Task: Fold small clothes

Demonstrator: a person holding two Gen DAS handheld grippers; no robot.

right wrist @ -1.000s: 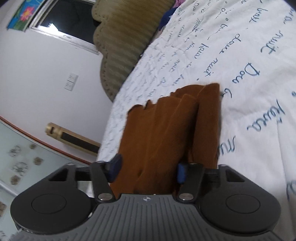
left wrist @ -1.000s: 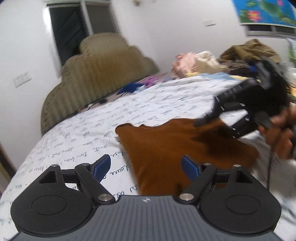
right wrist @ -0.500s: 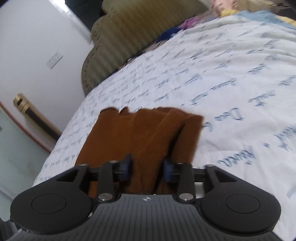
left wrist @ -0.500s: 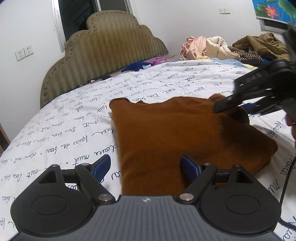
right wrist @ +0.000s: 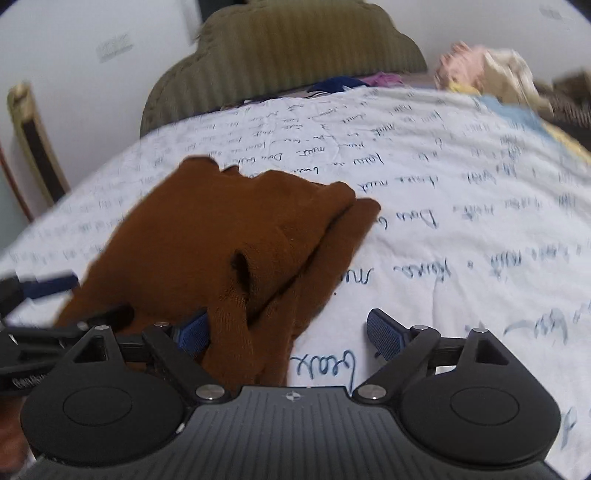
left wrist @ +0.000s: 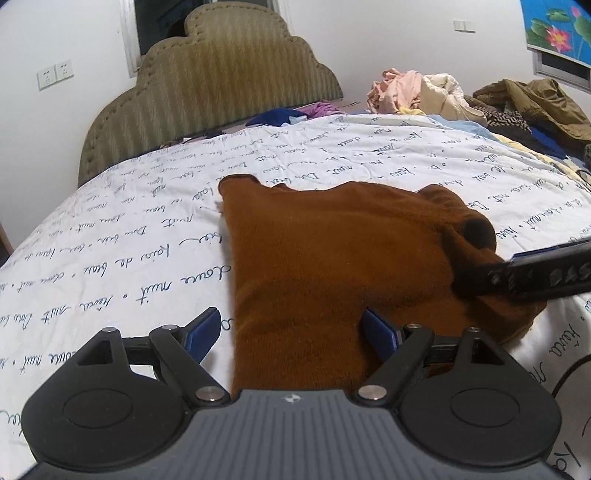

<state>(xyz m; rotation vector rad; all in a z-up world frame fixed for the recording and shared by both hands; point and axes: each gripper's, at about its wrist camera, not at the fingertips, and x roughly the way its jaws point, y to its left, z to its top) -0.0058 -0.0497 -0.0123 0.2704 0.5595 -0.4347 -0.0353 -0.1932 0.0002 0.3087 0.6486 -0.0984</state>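
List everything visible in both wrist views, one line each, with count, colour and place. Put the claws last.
brown garment: one, rust brown, folded on the bedspread, near edge.
bedspread: one, white with blue script, covering the bed.
headboard: one, olive striped, scalloped, far end of the bed.
clothes pile: one heap, pink and cream, far right by the wall.
olive jacket: one, olive brown, far right on dark clothes.
blue and purple clothes: a few, at the foot of the headboard.
wall sockets: two, white, left wall.
flower picture: one, blue with pink flowers, upper right.
left claw: one, black, blue pads, open over the garment's near edge.
right claw: one, black, blue pads, jaws opening; garment's corner lies by its left pad.
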